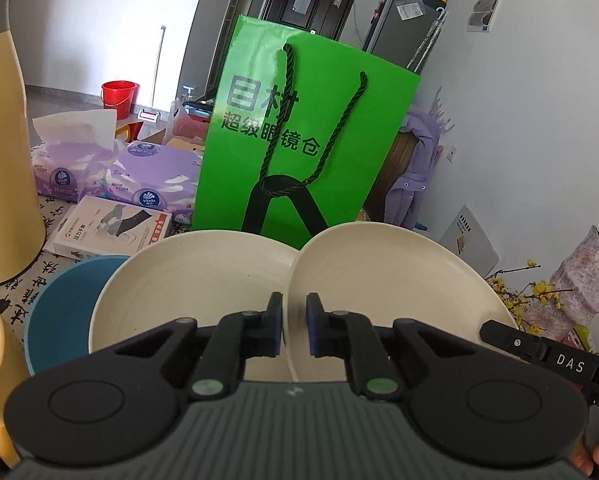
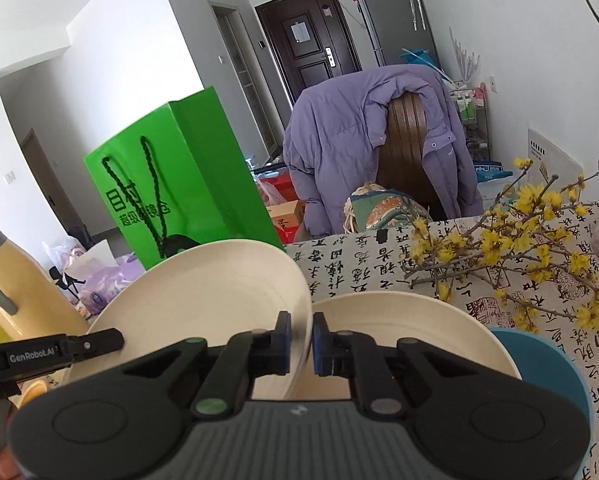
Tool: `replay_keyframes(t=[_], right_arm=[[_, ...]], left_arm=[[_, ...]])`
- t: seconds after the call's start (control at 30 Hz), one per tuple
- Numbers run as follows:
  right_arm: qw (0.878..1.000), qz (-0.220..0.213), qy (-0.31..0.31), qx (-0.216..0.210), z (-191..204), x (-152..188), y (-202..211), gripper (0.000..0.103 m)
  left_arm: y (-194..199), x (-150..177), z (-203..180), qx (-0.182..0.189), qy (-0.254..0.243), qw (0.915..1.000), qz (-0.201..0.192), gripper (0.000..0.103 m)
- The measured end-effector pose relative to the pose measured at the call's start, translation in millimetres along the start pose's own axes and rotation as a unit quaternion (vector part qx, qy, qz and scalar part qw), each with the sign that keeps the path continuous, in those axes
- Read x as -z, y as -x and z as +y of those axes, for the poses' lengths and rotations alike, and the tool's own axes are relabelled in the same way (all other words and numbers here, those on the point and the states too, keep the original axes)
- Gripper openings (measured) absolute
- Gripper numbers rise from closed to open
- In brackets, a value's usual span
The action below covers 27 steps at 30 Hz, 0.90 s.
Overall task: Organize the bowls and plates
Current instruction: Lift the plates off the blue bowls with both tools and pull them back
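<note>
The blue bowl (image 1: 65, 312) lies half hidden behind the cream plate (image 1: 187, 292), its contents unseen.

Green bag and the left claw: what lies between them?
Two cream plates, seen in the left wrist view: the left plate overlaps a blue bowl; the right plate has its rim pinched in the left claw.

Both pictures are bright with soft daylight, and the shadows are faint. The green bag (image 1: 299, 128) shines with a white glare near its top. Walls and doors bend at the round edges, and the corners go dark. Most things look sharp.
</note>
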State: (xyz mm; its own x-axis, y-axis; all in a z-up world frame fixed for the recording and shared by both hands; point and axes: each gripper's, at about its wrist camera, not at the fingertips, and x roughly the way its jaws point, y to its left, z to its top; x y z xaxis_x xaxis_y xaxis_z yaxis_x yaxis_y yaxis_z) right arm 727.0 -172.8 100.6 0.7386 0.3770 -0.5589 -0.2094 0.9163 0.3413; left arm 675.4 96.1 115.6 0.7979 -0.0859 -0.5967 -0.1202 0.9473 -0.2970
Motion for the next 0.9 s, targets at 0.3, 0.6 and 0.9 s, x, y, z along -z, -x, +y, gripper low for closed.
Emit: replay_keyframes(t=[0.3, 0.6, 0.9], right_arm=[[1.000, -0.021, 0.002, 0.005, -6, 8, 76, 0.011], [0.999, -0.031, 0.013, 0.028, -29, 29, 171, 0.011], [0.999, -0.037, 0.024, 0.032, -55, 92, 251, 0.011]], left_arm=[[69, 26, -43, 0.012, -0.014, 0.9997, -0.014, 0.011], [128, 74, -89, 0.036, -0.015, 0.9992, -0.008, 0.011], [180, 153, -110, 0.041, -0.013, 0.9990, -0.014, 0.011]])
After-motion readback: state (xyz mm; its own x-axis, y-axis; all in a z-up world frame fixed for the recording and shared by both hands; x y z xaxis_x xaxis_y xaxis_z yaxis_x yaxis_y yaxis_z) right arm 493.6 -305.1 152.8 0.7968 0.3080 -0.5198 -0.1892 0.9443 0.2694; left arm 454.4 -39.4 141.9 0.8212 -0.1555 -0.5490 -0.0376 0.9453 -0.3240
